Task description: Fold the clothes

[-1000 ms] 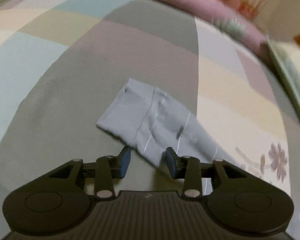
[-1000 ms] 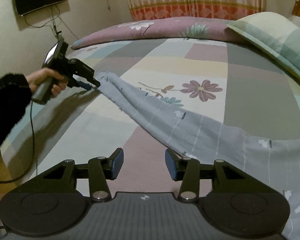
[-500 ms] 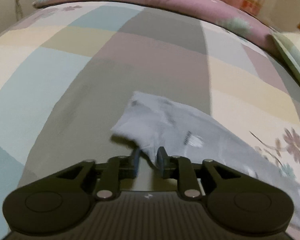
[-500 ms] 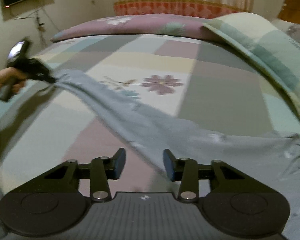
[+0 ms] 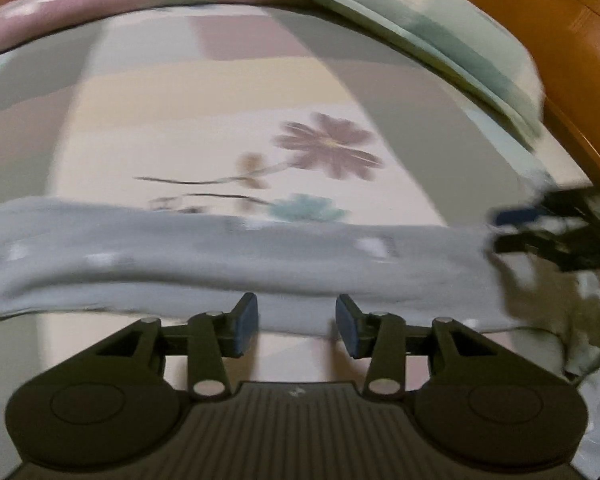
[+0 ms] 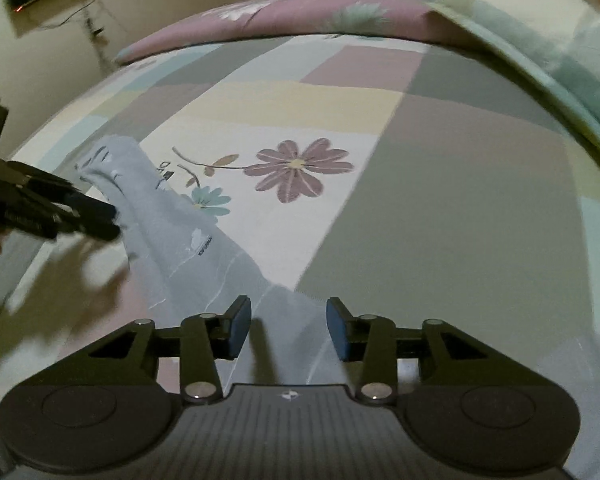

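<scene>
I see the garment (image 6: 188, 236) lying on the bed (image 6: 440, 168) as a long strip, running from near the bed's left edge toward its near edge, where it widens out under my right gripper (image 6: 288, 330). That gripper sits over the strip's near end, cloth showing between its opening jaws. My left gripper (image 6: 100, 216) comes in from the bed's left edge and meets the strip's far end. In the left wrist view the strip crosses just ahead of my left gripper (image 5: 297, 324), whose jaws are also opening. A folded quilt (image 6: 548, 40) lies along the bed's right edge, and a pillow (image 6: 300, 16) lies along its far edge.
</scene>
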{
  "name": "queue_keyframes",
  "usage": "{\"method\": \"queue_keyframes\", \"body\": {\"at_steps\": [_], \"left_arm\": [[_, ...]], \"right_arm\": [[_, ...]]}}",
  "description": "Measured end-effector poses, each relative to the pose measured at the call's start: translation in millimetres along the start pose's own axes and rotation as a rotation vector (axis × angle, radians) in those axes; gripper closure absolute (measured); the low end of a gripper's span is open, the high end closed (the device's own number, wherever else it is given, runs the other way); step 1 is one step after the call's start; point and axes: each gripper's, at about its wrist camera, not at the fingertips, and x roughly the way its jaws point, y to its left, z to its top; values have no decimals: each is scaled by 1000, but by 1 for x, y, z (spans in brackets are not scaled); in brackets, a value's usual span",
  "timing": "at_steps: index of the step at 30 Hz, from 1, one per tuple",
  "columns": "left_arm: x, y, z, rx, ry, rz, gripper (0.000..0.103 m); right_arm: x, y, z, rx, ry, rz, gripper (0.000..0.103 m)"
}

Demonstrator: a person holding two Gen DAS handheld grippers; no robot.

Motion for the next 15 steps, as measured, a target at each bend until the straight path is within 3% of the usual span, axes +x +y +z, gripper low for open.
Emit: {"method": "queue_keyframes", "body": {"at_steps": [3,5,6,10,15], "left_arm": [[21,-13,0,34,28,-25,60],[24,-16,-3,47,20,-12,59],[21,-18,-4,51,17,-11,59],[8,-24,-5,57,-6,-18,60],[-21,-41,2,79,-99,-73,59]], "right_arm": [[19,2,7,-71,39,2,58],[24,5,7,-101,74,18,92],[24,8,6,-118,81,21,95],[-4,28,-4,-207,29,37,96],[-28,52,-26,-263,45,72,95]]}}
